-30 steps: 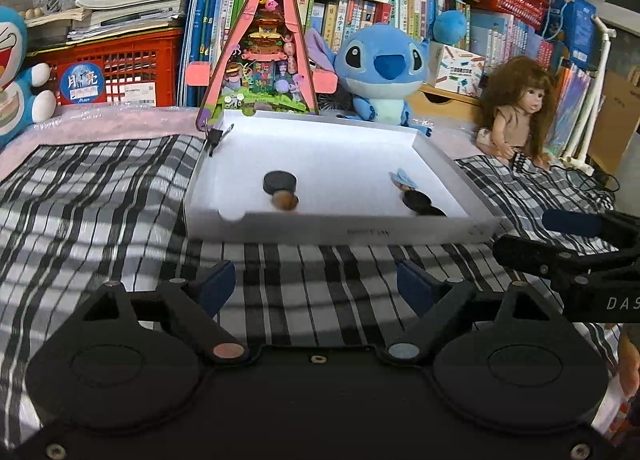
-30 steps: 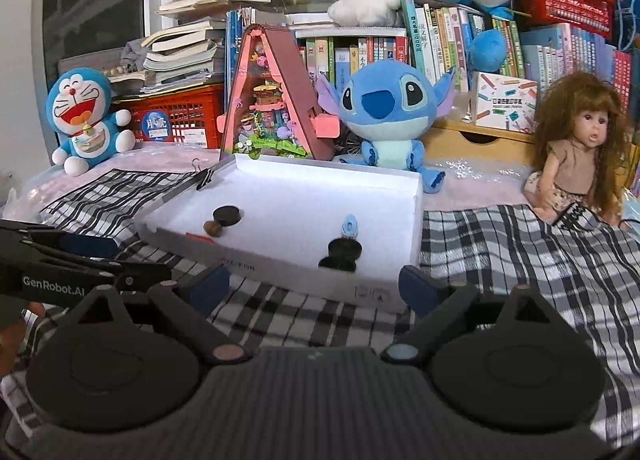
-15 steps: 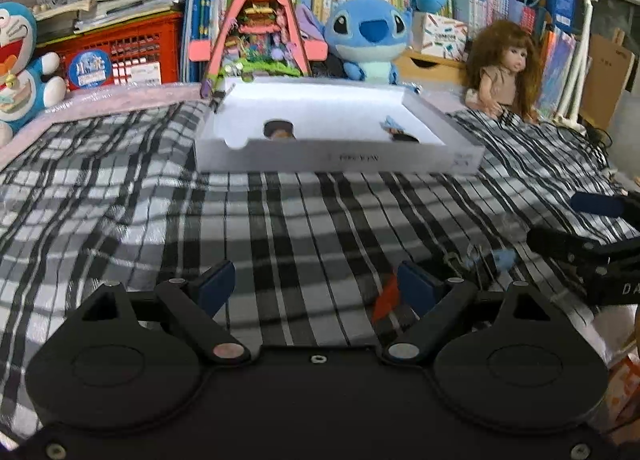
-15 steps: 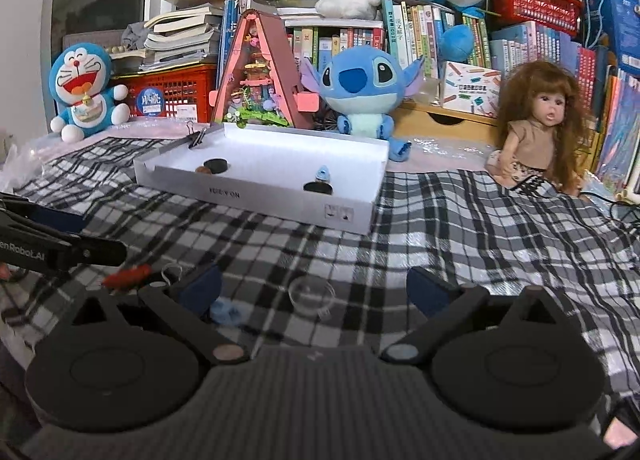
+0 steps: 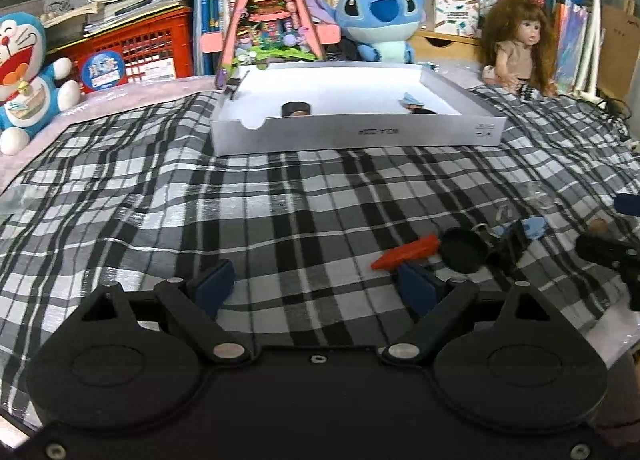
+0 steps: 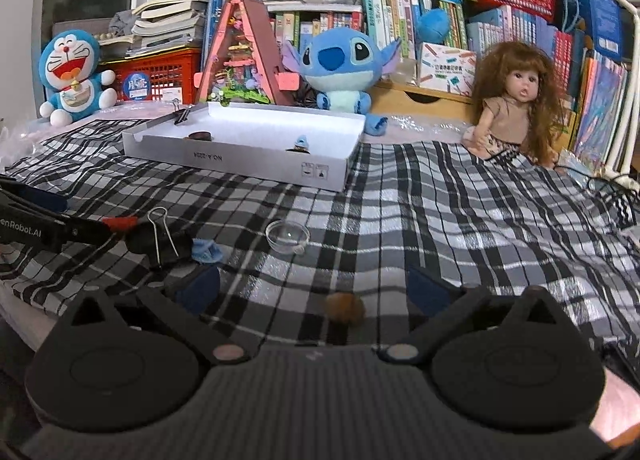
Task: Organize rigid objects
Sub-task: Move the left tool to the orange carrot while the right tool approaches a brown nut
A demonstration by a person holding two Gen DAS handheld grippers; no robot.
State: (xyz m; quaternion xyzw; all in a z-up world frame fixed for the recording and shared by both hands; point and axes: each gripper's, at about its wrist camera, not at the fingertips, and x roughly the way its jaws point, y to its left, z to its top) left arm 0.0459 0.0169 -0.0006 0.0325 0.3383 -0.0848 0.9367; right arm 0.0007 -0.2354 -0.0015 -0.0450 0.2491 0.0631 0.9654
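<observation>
Landmark: a shallow white cardboard box tray [image 5: 356, 132] sits on the black-and-white plaid bedcover [image 5: 240, 212], a few small pieces already inside.
Change: a second ago both cameras looked down into the tray; now both have pulled back and lowered toward the loose clutter on the near side of it.
Left gripper [image 5: 316, 284]: fingers opening wider, nothing between them; an orange-red plastic piece [image 5: 406, 256] and a black round cap [image 5: 464, 249] lie just beside its right finger.
Right gripper [image 6: 312, 294]: fingers spread fully, a small brown nut-like ball [image 6: 345, 309] lying between them, unpinched.
Also waiting: a clear plastic dome cup [image 6: 287, 235], a black binder clip [image 6: 162, 238] and a tiny blue figure [image 6: 206, 252], all short of the tray.
Meaning: likely a fresh pickup round.
</observation>
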